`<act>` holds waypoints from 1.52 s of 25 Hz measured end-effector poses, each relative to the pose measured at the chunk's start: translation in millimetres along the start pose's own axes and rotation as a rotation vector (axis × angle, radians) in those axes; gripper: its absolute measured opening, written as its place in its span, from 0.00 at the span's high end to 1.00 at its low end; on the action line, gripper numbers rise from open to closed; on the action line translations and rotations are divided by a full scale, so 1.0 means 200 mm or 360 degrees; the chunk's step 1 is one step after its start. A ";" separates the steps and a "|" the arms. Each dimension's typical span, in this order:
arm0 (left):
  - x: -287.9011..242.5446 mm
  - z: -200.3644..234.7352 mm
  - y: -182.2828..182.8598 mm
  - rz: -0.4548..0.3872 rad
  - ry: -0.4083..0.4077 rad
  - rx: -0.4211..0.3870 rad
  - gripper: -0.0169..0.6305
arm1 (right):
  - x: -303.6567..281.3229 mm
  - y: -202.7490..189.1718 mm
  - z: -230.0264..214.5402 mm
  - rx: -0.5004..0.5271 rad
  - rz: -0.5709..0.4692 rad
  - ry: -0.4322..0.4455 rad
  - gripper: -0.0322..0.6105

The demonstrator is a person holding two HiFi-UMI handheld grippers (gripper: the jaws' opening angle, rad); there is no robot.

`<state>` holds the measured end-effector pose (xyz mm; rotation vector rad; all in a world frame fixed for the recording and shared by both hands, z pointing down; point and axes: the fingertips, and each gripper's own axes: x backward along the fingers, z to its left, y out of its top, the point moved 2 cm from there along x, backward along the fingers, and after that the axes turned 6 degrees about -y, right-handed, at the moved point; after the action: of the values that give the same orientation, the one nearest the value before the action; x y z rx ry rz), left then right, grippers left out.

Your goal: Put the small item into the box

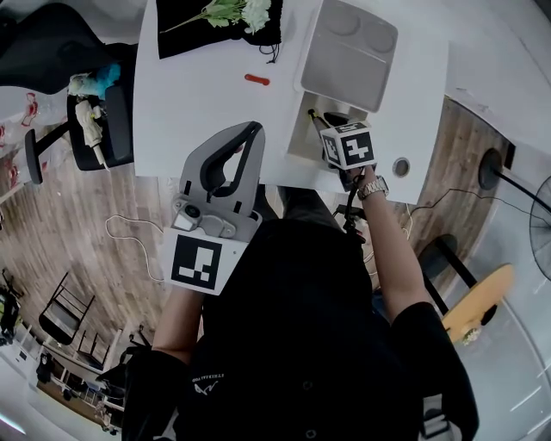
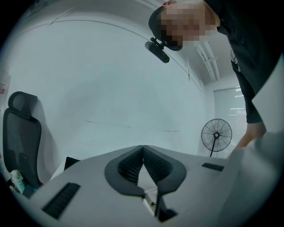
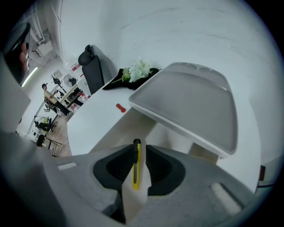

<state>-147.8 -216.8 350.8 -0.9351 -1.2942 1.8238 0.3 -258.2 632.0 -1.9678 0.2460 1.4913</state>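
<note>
Right hand-held gripper (image 3: 136, 148): clamping a slim yellow-and-black stick-shaped item (image 3: 136, 170), hovering at the mouth of the pale grey lidded plastic box (image 3: 141, 120).
Left hand-held gripper (image 2: 143, 153): jaws meeting, carrying nothing, pointing away from the box.
Risk: the item is likely catching the raised lid (image 3: 191, 102) or the rim and dropping outside.
Surroundings: small red piece (image 1: 256, 80) and white flowers (image 1: 234, 12) lying well apart on the white counter (image 1: 198, 95), obstructing nothing.

Wood floor (image 1: 77, 250), white table (image 1: 207, 103), blk chair (image 2: 21, 137), standing fan (image 2: 216, 135), white wall (image 2: 111, 88).
</note>
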 end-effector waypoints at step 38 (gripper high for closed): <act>0.12 -0.60 0.08 -0.0214 -0.0029 -0.0267 0.97 | 1.57 0.02 0.02 -0.0039 -0.1284 0.0260 0.94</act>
<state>-59.2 -146.6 303.8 -0.8978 -1.5026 1.6444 101.1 -187.1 344.2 -1.8676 -0.4568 0.8101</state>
